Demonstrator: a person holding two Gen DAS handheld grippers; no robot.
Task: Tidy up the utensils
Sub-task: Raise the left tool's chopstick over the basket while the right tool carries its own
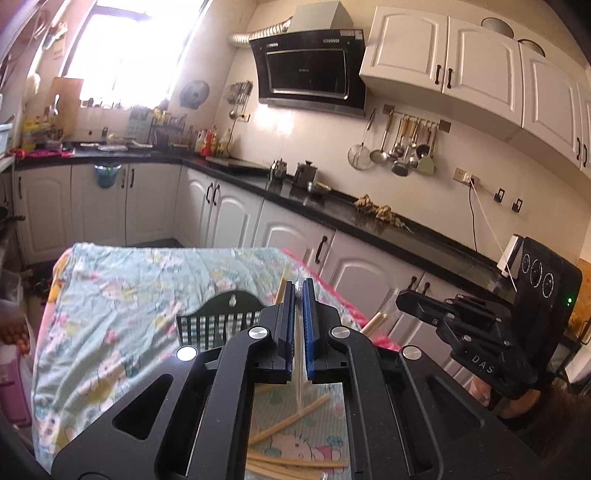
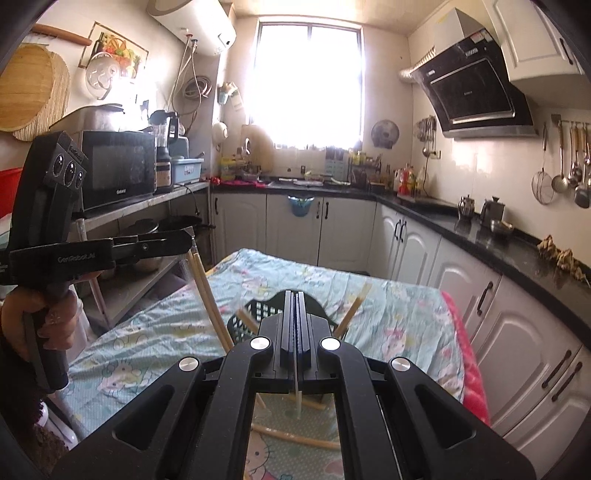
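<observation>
Pretty clearly a lived-in home kitchen. There's a black range hood (image 1: 310,70) on the wall with white upper cabinets (image 1: 461,62) next to it, and a dark countertop (image 1: 369,218) running along white lower cabinets (image 2: 417,240). Ladles and a strainer hang off a wall rail (image 1: 406,140), a microwave (image 2: 118,166) sits on a metal shelf, a water heater (image 2: 199,26) is up high, and bottles (image 2: 406,181) crowd the corner by the bright window (image 2: 306,81).

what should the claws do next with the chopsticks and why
Probably carry the chopsticks over the black basket and tip them in. Both the left claw and the right claw are shut on chopsticks, raised above the cloth, and the basket sits just ahead.
</observation>
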